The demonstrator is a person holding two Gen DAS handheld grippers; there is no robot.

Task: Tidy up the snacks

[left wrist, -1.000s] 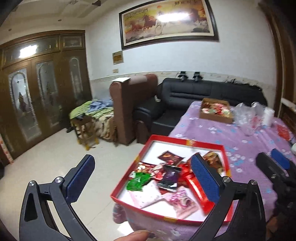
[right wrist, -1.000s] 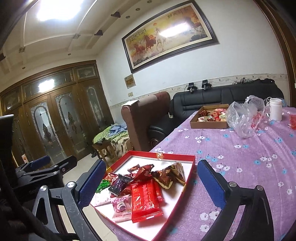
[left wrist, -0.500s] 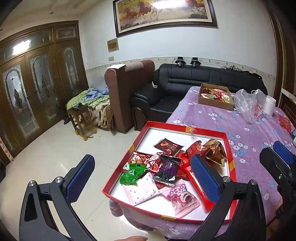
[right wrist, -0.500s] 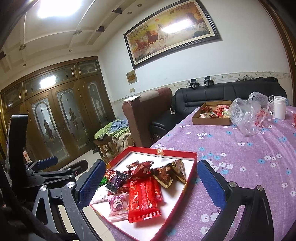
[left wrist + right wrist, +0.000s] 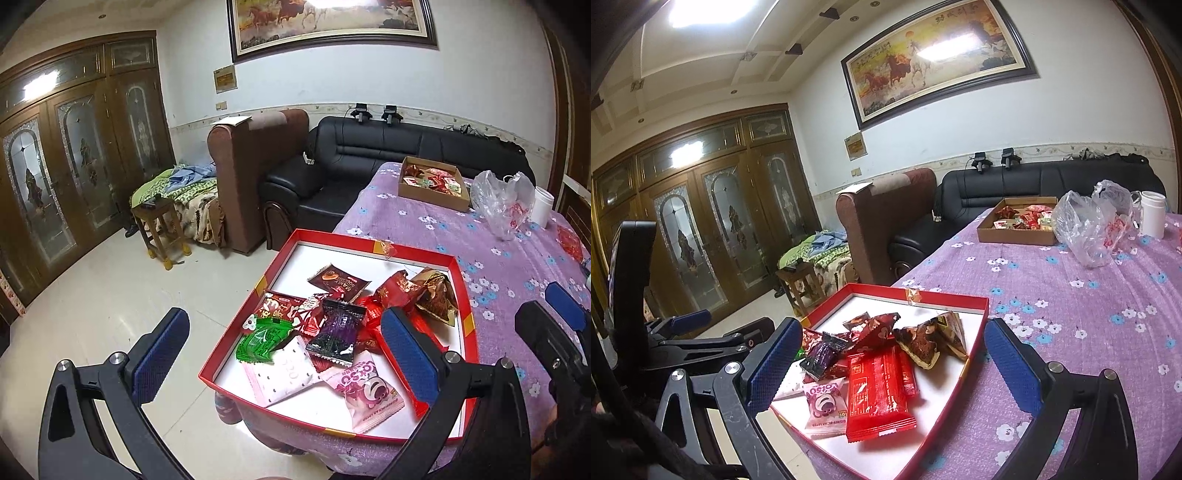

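Observation:
A red shallow box (image 5: 373, 246) (image 5: 945, 295) with a white floor sits at the near corner of the purple flowered table. It holds several snack packets: a green one (image 5: 263, 339), a dark purple one (image 5: 338, 331), a pink one (image 5: 369, 391) (image 5: 826, 403), a long red one (image 5: 875, 397) and brown triangular ones (image 5: 931, 338). My left gripper (image 5: 284, 362) is open and empty above the box's near left side. My right gripper (image 5: 888, 363) is open and empty above the box.
A brown cardboard box of snacks (image 5: 430, 182) (image 5: 1015, 221), a clear plastic bag (image 5: 504, 199) (image 5: 1086, 225) and a white jar (image 5: 1152, 214) stand at the table's far end. A black sofa (image 5: 369, 155), a brown armchair (image 5: 251, 173) and a small stool (image 5: 159, 229) lie beyond.
The left gripper has risen and tilted down, so the red box shows more from above. The right gripper shifted slightly closer. Both stay open and empty.

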